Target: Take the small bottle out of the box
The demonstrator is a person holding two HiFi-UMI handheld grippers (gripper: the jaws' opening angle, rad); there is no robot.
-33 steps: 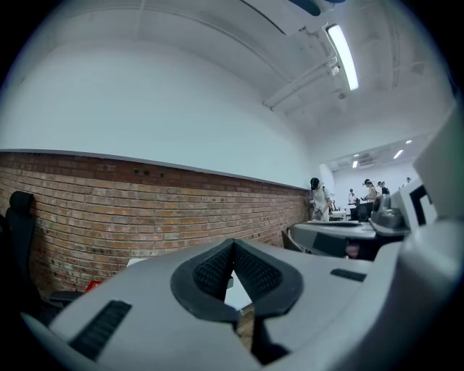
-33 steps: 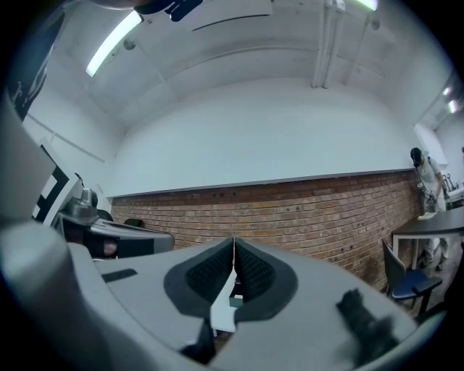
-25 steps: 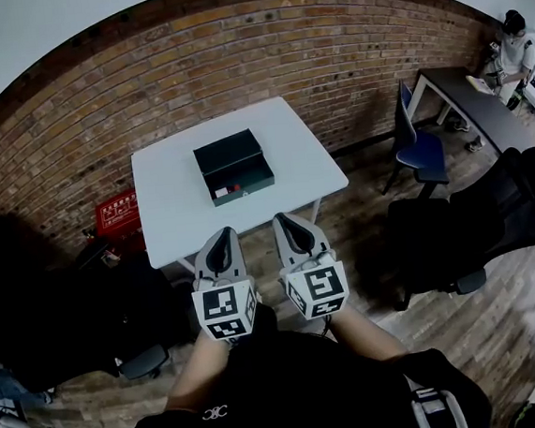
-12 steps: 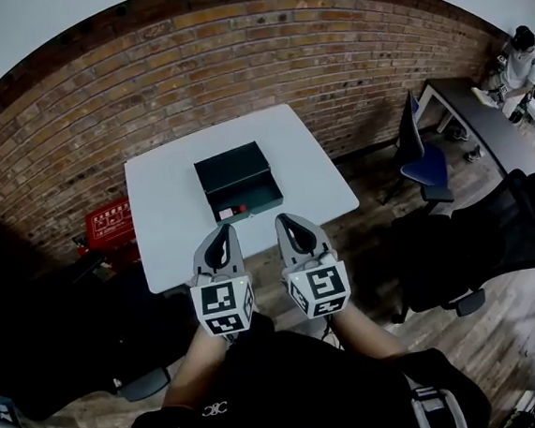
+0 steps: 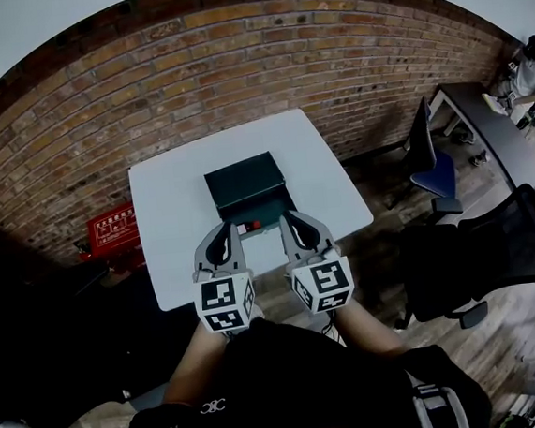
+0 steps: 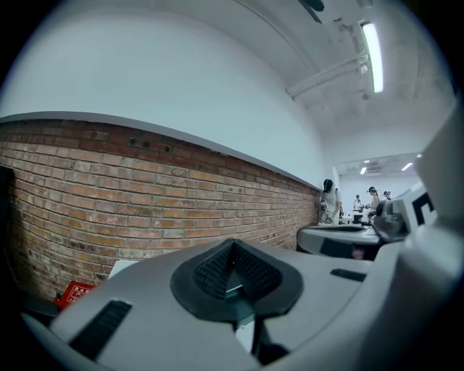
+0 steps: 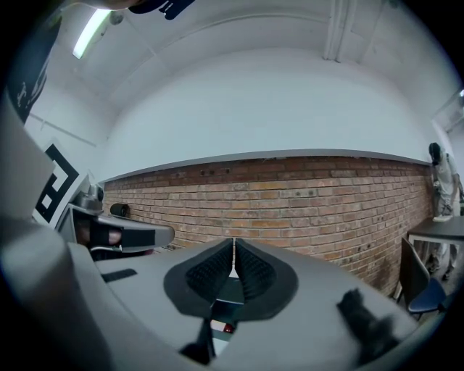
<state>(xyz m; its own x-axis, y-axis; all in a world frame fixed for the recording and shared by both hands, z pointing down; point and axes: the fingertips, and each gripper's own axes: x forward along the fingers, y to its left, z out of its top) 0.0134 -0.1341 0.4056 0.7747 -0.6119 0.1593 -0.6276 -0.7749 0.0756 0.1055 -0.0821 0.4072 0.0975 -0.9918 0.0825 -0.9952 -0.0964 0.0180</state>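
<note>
A dark green box lies open on the white table. At the box's front edge a small white bottle with a red end lies on its side. My left gripper and right gripper hover side by side over the table's near edge, flanking the bottle without touching it. Both are shut with nothing held. In the left gripper view the pads meet, with the box's edge below them. In the right gripper view, under the closed pads, the bottle shows.
A brick wall stands behind the table. A red crate sits on the floor at the table's left. A blue chair and black office chairs stand to the right, with a desk and a seated person beyond.
I have come closer to the table. Both grippers have advanced from short of the table to its near edge, right at the box's front. Their jaws stay shut.
</note>
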